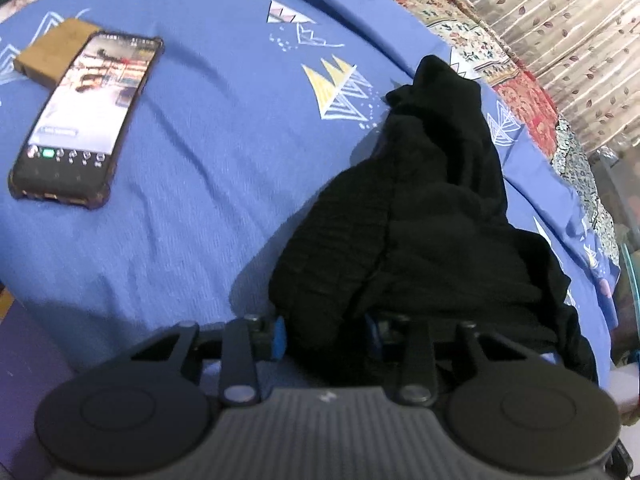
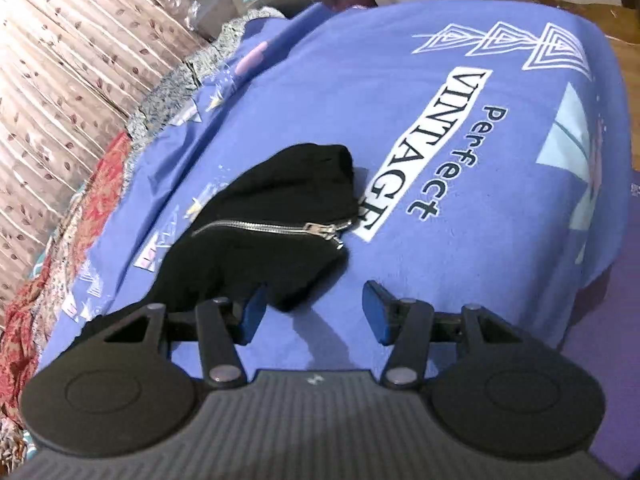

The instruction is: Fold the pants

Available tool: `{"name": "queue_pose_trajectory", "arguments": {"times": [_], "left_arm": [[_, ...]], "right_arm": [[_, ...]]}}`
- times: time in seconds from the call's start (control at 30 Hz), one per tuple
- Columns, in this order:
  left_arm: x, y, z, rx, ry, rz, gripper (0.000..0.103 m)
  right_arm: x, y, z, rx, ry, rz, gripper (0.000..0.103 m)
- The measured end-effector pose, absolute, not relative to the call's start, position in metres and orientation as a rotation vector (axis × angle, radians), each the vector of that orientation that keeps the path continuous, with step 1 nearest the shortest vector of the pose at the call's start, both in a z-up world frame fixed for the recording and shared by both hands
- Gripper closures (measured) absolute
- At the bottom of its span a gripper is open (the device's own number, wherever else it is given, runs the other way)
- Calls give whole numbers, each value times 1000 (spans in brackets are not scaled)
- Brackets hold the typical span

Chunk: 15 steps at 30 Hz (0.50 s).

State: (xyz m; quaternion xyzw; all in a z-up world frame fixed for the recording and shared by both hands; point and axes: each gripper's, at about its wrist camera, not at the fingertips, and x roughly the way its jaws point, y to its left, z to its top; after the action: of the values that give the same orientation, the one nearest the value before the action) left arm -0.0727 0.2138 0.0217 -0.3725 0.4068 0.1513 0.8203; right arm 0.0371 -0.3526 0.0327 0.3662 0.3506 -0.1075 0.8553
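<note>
Black pants [image 1: 424,220] lie bunched on a blue printed bedsheet [image 1: 224,152]. In the left wrist view the cloth drapes between the two blue pads of my left gripper [image 1: 326,336], whose jaws stand around a fold of it. In the right wrist view the pants [image 2: 264,240] show a silver zipper [image 2: 276,230]. My right gripper [image 2: 316,312] is open, its left pad [image 2: 252,312] touching the near edge of the cloth, its right pad [image 2: 378,312] over bare sheet [image 2: 480,260].
A phone [image 1: 84,120] with a lit screen lies on the sheet at left, beside a brown box [image 1: 52,52]. A patterned quilt [image 1: 516,80] and a curtain [image 1: 568,28] run along the far side. The bed edge [image 2: 592,280] drops off at right.
</note>
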Motion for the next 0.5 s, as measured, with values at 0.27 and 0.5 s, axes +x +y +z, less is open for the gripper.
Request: {"name": "queue_pose_trajectory", "arguments": {"times": [0.27, 0.5], "left_arm": [[-74, 215, 23, -790, 876, 339, 70], [-80, 226, 37, -743, 855, 349, 70]], "right_arm": [[80, -354, 31, 761, 752, -193, 94], [44, -373, 119, 798, 523, -16, 94]]}}
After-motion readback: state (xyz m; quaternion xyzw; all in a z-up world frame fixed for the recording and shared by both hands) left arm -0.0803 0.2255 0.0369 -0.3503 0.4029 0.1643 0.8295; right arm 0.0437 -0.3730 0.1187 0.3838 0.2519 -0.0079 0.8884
